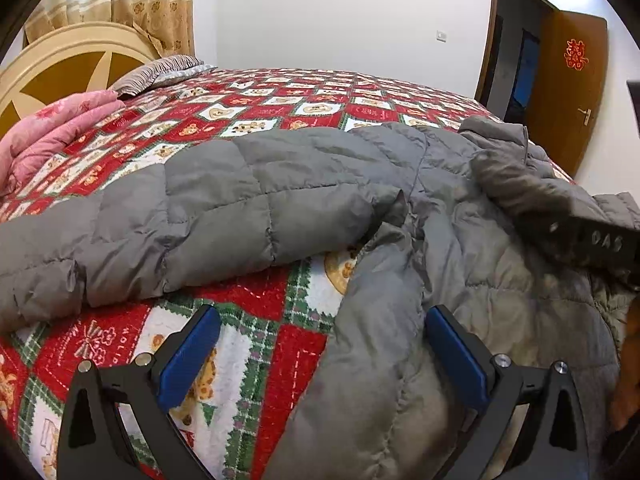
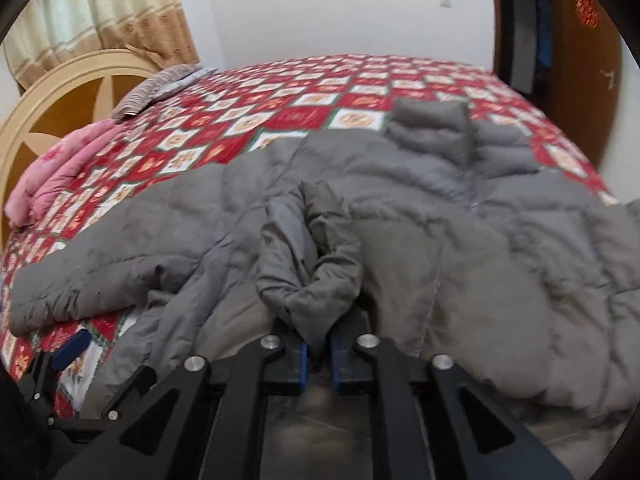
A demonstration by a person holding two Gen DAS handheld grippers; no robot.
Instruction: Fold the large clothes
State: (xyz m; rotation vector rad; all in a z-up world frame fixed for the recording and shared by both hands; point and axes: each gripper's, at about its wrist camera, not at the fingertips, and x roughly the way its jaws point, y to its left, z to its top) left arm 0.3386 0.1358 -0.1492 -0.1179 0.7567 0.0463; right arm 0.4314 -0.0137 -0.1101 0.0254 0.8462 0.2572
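Left claw [image 1: 322, 354]: mine, spread wide, empty, a jacket [image 1: 248, 204] hem between its fingers.
Right claw [image 2: 319, 354]: mine, pinching a jacket fold.
Bed [image 1: 256, 344]: beneath both.

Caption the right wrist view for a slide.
Right gripper shut on a fold of the grey puffer jacket spread over the patterned bedspread.

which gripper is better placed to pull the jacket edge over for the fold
Right. The right gripper is already shut on a bunch of the grey jacket. The left gripper is open, straddling the jacket's edge without gripping.
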